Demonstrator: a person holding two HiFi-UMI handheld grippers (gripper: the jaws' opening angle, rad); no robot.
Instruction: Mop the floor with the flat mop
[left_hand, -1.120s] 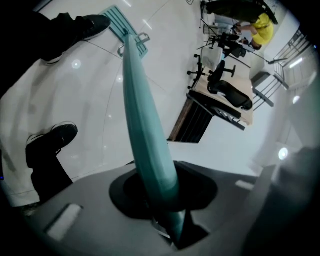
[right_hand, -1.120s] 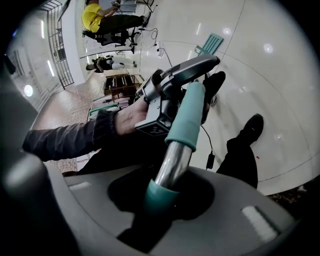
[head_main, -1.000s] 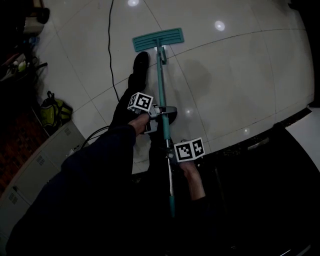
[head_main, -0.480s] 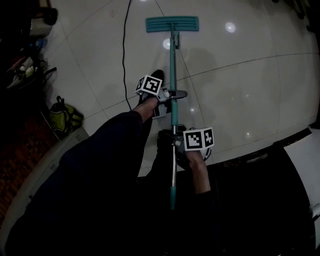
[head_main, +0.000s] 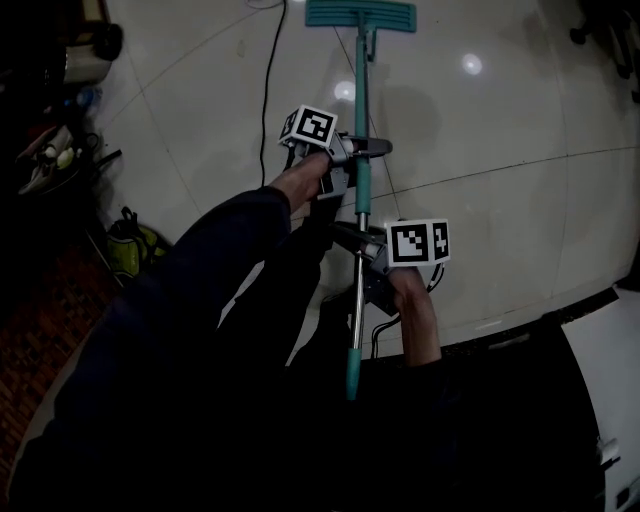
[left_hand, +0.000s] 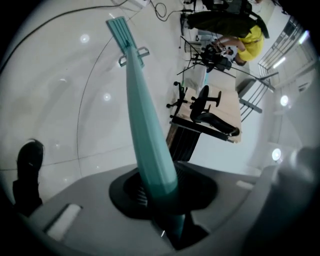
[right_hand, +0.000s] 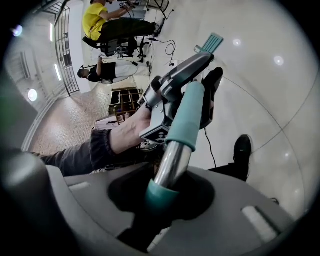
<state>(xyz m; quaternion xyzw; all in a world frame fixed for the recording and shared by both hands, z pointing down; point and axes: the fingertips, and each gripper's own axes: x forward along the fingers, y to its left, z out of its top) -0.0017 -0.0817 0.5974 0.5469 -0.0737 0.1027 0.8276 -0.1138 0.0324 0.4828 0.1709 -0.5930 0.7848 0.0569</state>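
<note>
I have both tools on the flat mop (head_main: 359, 95). My left tool (head_main: 362, 150) is pinched tight round the teal part of the handle (head_main: 358, 200). In the left gripper view the teal shaft sits seated in the dark hollow between the jaws and rises away towards the mop head (head_main: 360, 14). My right tool (head_main: 362, 245) is clamped on the same handle further back, on the bare metal stretch. The right gripper view shows the shiny tube caught between its jaws, with the teal sleeve and the left tool beyond it along the shaft.

The mop head lies flat on the pale tiled floor (head_main: 500, 130) at the top edge of the head view, well ahead of both tools. The handle runs in a nearly straight line from it, down through the left tool, then through the right tool. A teal end grip (head_main: 352, 375) sticks out past the right tool towards my body. The two tools are near each other on the shaft but not touching.

A black cable (head_main: 272, 70) trails over the tiles to the left of the mop head. A dark shoe (left_hand: 27, 165) stands on the floor in the left gripper view. Far off in that view a person in a yellow top (left_hand: 250, 40) sits by a desk, with an office chair (left_hand: 202, 102) nearer.
</note>
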